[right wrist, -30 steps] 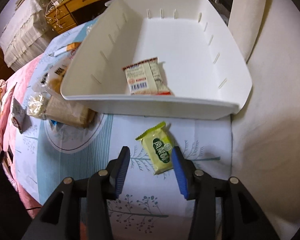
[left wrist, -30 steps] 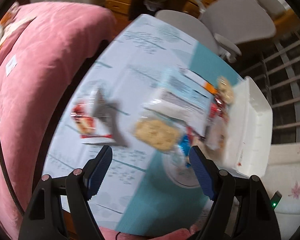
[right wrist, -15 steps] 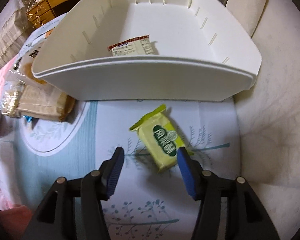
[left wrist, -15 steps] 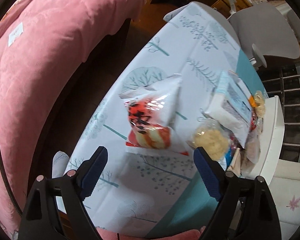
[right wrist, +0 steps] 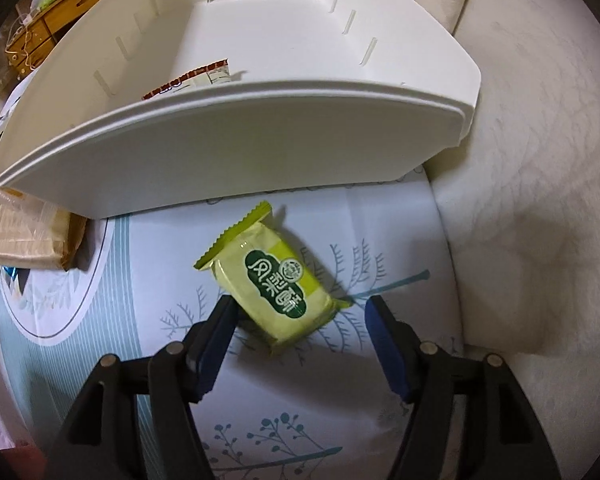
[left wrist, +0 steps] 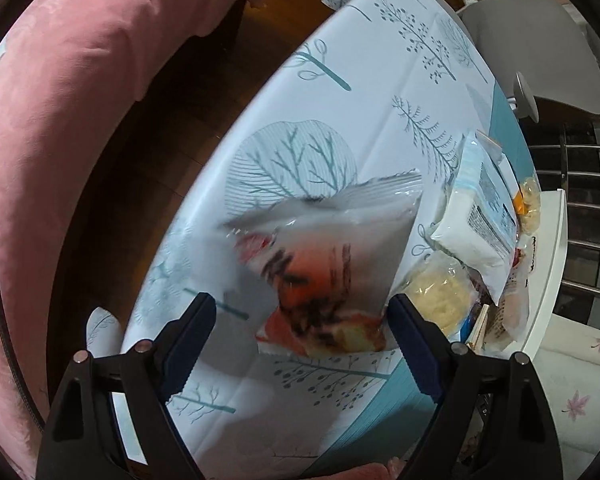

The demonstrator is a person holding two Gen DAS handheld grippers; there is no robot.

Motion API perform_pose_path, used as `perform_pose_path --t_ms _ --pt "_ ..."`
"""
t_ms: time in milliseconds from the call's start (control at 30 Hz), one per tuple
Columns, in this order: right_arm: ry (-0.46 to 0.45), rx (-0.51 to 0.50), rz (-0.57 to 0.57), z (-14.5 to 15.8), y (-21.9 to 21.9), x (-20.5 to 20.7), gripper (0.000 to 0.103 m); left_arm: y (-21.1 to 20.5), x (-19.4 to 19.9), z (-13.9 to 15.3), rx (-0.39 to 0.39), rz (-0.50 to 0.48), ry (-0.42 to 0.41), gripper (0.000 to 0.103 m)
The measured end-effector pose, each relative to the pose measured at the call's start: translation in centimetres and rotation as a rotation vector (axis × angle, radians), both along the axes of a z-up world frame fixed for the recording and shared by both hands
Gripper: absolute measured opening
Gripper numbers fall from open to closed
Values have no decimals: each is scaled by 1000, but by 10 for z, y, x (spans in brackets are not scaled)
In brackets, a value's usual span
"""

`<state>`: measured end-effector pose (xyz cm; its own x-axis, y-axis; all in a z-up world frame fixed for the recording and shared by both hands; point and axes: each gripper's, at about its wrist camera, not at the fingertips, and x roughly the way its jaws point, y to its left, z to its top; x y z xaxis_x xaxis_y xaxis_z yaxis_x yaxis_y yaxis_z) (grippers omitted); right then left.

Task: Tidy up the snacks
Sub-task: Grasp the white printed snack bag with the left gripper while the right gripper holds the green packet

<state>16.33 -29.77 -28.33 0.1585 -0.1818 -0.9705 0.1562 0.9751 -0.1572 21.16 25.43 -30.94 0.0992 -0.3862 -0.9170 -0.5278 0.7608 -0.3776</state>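
In the left wrist view a clear snack bag with red print [left wrist: 320,264] lies on the tree-patterned tablecloth [left wrist: 380,80]. My left gripper [left wrist: 300,336] is open, its jaws on either side of the bag's near end. In the right wrist view a yellow-green pineapple cake packet [right wrist: 272,276] lies on the cloth in front of the white bin [right wrist: 260,128]. My right gripper [right wrist: 300,332] is open, its jaws flanking the packet's near end. One red-and-white packet [right wrist: 192,78] lies inside the bin.
A pile of snacks lies beside the bin: a white-and-blue pack [left wrist: 480,220], a round biscuit pack [left wrist: 440,296] and brown wrapped packs [right wrist: 32,236]. A pink bed [left wrist: 60,120] is left of the table, a grey chair [left wrist: 540,40] behind it, a cream cushion [right wrist: 540,200] at the right.
My left gripper has moved closer to the red-print bag, which now sits between its jaws. My right gripper has moved lower and closer to the yellow-green packet.
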Motion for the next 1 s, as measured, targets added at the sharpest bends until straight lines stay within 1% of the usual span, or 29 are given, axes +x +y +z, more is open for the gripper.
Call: perform_pose_path --t_ms 33,67,100,133,167,200,333,400,433,533,600,667,800,900,1000 --pt "0 -4 -2 0 1 0 66 -1 3 -2 -4 -4 3 86" --pt "-2 -12 -1 1 1 1 66 -3 5 -4 -11 -11 7 82" --pt "-3 -16 -1 1 2 2 66 -5 8 -6 -15 -18 15 74" --pt "-3 -20 -2 1 5 4 66 -7 10 -8 -15 -22 25 69" --pt "-1 -23 -5 1 6 6 66 -8 12 -11 -20 -23 39 61" --pt "2 -26 -7 1 6 7 66 -9 12 -13 -31 -22 47 58" --pt "17 -38 13 3 9 15 65 -14 15 -14 -34 -36 50 57" --pt "22 -20 23 4 11 17 55 -14 15 -15 -34 -36 53 56" --pt "27 -21 32 5 13 18 54 -15 15 -15 -36 -35 53 56" --pt "35 -34 52 7 21 17 44 -17 17 -17 -36 -43 59 56" --pt "45 -48 54 8 26 18 42 -17 16 -16 -32 -53 63 55" --pt "57 -51 32 10 28 19 41 -18 17 -15 -24 -65 69 54" --pt "80 -40 5 12 34 29 39 -22 15 -12 17 -118 103 53" --pt "75 -18 27 23 48 26 39 -26 11 -10 41 -151 124 53" --pt "74 13 42 27 62 23 38 -28 3 -9 41 -173 150 53"
